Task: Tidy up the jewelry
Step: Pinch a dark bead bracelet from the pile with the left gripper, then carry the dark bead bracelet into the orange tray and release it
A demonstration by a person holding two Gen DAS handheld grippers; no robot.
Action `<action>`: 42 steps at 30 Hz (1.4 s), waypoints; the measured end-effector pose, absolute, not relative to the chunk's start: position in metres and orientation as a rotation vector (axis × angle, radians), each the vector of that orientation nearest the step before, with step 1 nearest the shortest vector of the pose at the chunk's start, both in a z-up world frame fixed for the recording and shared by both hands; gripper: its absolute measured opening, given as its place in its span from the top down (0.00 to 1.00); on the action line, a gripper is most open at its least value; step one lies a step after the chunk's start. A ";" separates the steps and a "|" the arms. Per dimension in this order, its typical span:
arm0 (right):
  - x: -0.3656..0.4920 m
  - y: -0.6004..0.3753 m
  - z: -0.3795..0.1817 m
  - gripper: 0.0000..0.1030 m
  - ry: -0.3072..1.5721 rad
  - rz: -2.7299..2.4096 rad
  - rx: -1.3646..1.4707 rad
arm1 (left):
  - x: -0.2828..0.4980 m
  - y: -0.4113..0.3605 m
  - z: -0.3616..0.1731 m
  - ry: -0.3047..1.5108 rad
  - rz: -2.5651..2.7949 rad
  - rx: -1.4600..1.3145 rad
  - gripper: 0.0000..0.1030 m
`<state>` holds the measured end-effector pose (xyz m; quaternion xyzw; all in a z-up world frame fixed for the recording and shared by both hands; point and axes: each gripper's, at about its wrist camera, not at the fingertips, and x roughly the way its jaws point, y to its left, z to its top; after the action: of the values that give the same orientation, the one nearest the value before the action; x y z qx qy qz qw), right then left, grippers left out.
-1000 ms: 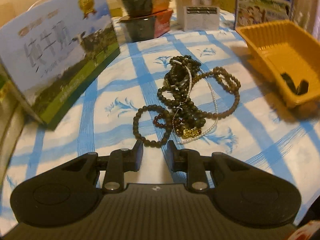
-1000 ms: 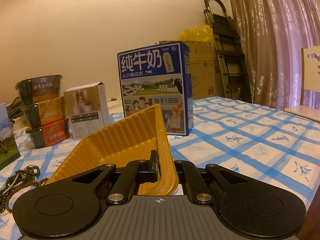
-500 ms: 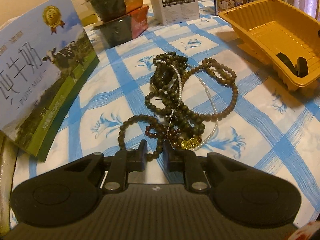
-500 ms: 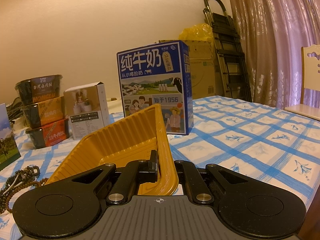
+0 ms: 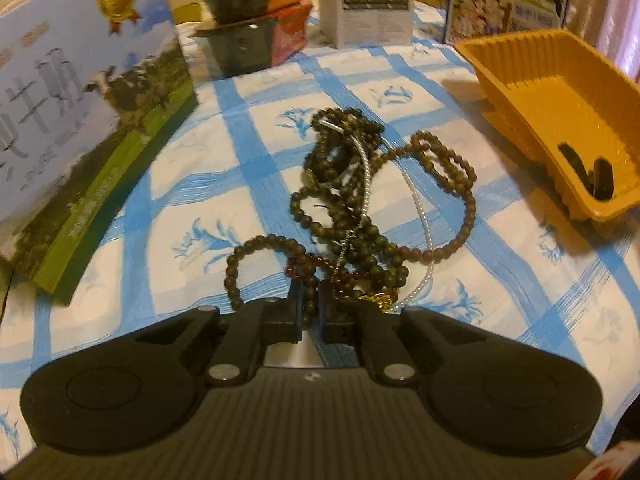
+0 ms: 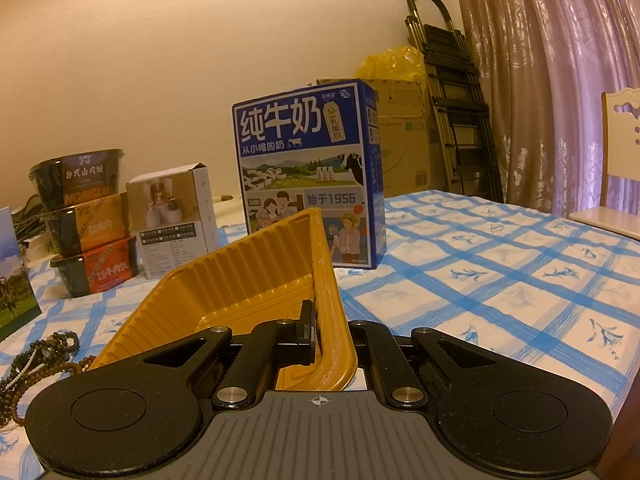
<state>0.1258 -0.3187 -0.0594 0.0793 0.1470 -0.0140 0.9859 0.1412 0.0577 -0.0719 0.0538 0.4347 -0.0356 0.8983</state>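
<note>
Bracelet (image 5: 256, 264) pinched in left claw (image 5: 310, 308)

- The left gripper (image 5: 309, 306) has moved in over the tangle of beaded jewelry (image 5: 372, 200); a second ago its fingertips stood just short of the nearest dark bead loop (image 5: 256, 264), and now they straddle that loop's near side
- Its jaws, set well apart earlier, have just been closing and now pinch a strand of the loop between the pads
- The view has shifted with it; the bead pile sits closer to the gripper, and the yellow tray (image 5: 560, 92) lies higher and nearer the right edge
</note>
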 end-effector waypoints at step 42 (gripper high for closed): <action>0.126 -0.317 -0.061 0.95 0.291 -0.021 0.160 | 0.218 -0.122 -0.013 0.749 -0.520 -0.183 0.94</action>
<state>0.1262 -0.3167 -0.0608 0.0795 0.1446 -0.0106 0.9862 0.2184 -0.1223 -0.0131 -0.0882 0.3609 -0.2509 0.8939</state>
